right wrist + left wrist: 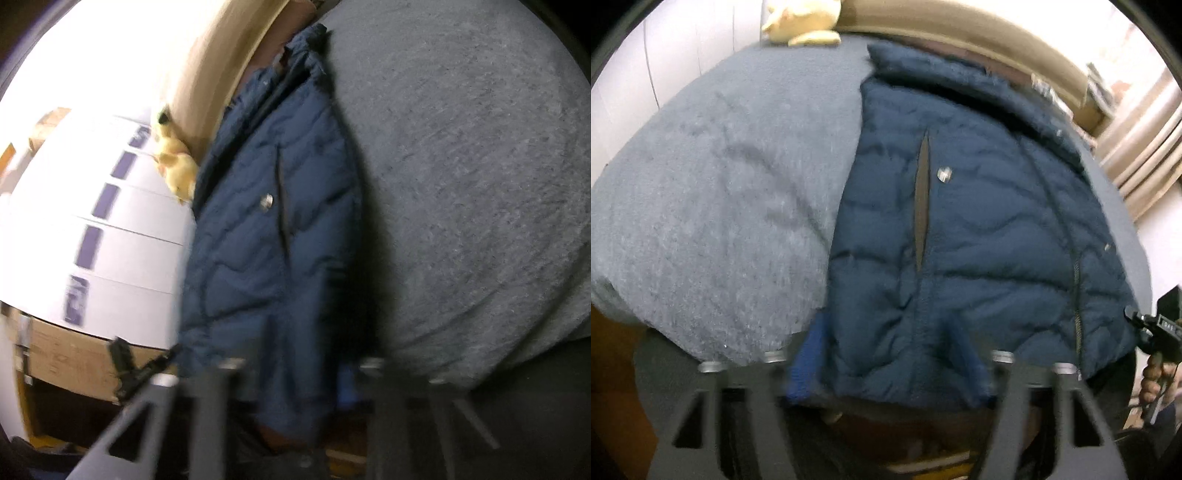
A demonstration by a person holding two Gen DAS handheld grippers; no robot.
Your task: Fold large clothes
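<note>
Navy quilted puffer jacket (960, 229) was the whole story here, spread on the grey fleece blanket (713, 206) that covered the bed. Starting nearest: the left gripper (886, 373) sat right at the jacket's hem, its two fingers spread wide apart with the bottom edge of the hem lying between them. Whether they'd actually pinched fabric I couldn't tell, too blurry, but they looked released to me. From that hem the jacket's long axis ran straight away from the claw, past the open pocket slit (921, 199) and the silver snap (944, 173), up to the collar (923, 62) at the far end by the headboard.

The right gripper (299, 369) was also down at the hem end, fingers apart, a fold of navy hanging between them. Again, hard to say if it was gripping. It looked tilted sideways, so the jacket (273, 221) ran up its view.

Beyond the collar sat a yellow plush toy (801, 22).

My guess: both claws were equally near the hem, so the next fold would go hem toward collar.
</note>
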